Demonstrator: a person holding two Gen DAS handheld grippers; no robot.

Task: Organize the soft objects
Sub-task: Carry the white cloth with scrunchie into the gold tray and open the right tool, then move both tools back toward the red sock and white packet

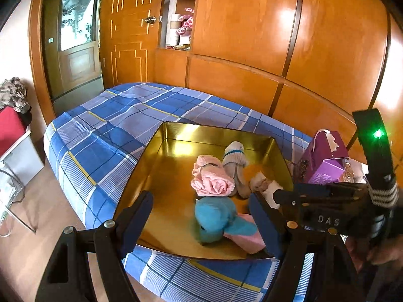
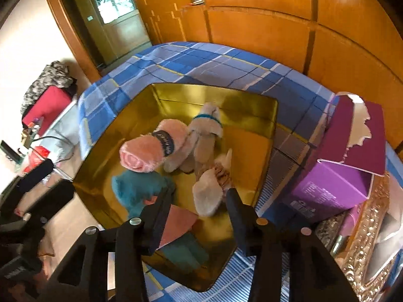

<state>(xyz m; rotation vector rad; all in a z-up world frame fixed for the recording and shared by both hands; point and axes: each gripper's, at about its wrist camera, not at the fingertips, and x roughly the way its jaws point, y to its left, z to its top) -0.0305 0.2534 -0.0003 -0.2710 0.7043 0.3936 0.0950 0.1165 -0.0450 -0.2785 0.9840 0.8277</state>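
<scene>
1. Left gripper (image 1: pixel 201 229): jaws spread wide, nothing between them. It hangs over the near edge of the gold tray (image 1: pixel 161 176).
2. Right gripper (image 2: pixel 196 216): jaws also apart and holding nothing, positioned over the tray's near right corner. In the left wrist view its black body (image 1: pixel 327 201) crosses in from the right, above the tray.
3. Tray contents, near to far:
   - teal plush toy (image 1: pixel 214 219), lying partly on a pink cloth (image 1: pixel 249 239);
   - small cream plush (image 2: pixel 209 196), beside the teal toy;
   - rolled pink towel (image 1: pixel 214 178), bound by a dark band;
   - grey plush rabbit (image 1: pixel 235 158) with a teal collar, touching the towel.
4. The tray rests on a bed with a blue plaid sheet (image 1: pixel 113 130).
5. Purple box (image 2: pixel 337 176): stands on the bed just right of the tray, top torn open.
</scene>
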